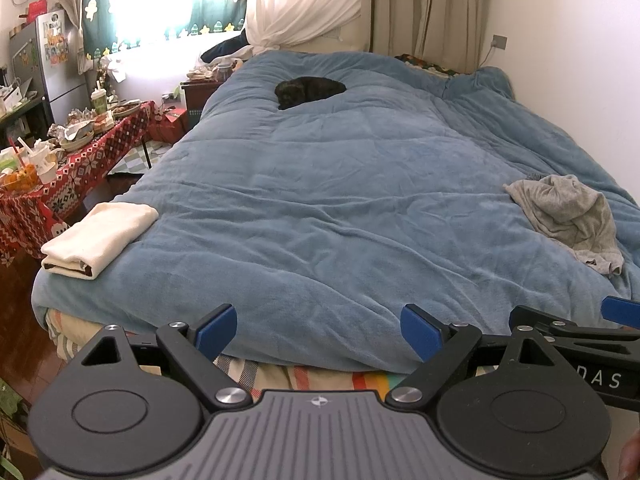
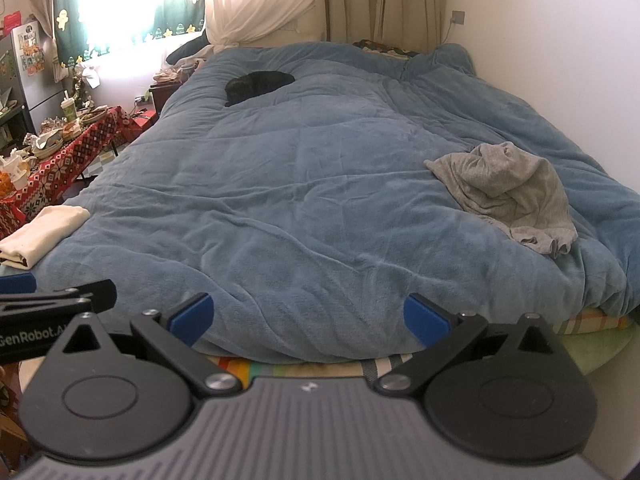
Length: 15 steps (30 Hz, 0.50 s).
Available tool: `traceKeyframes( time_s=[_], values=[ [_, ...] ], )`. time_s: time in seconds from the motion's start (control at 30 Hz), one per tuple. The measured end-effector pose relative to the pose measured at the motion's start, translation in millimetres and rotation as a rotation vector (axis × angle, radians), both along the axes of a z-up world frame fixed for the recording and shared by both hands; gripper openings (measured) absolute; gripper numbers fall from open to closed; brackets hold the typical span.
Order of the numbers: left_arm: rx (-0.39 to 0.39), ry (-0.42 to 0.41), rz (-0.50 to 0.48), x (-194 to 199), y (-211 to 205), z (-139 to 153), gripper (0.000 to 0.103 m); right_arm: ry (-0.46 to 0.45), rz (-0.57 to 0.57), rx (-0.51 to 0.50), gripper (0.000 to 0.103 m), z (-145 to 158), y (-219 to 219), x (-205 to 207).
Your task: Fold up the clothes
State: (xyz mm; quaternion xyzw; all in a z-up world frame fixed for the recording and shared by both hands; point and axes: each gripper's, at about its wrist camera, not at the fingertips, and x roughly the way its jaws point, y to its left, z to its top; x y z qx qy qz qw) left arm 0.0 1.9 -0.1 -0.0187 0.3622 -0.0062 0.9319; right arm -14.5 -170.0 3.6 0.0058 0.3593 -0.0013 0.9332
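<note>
Two grippers, left [image 1: 320, 334] and right [image 2: 308, 322], fingers spread; one crumpled grey garment [image 2: 508, 196], one folded cream cloth [image 1: 100, 238].

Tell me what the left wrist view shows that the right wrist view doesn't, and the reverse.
Only the left wrist view: the whole folded cream cloth, which the right view cuts off, and a fingertip at the lower right edge. Only the right wrist view: the mattress corner below the duvet, beside the wall. Both: the crumpled grey garment, the blue duvet, the dark bundle, the left gripper and right gripper, jaws open and empty.
</note>
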Motion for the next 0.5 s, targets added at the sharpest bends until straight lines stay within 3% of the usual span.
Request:
traceKeyframes(
  time_s=[0.5],
  values=[
    [-0.006,0.006,-0.001,-0.2,0.8,-3.1,0.089,0.002,-0.001,-0.002,0.102,-1.7,1.7,-0.5]
  ],
)
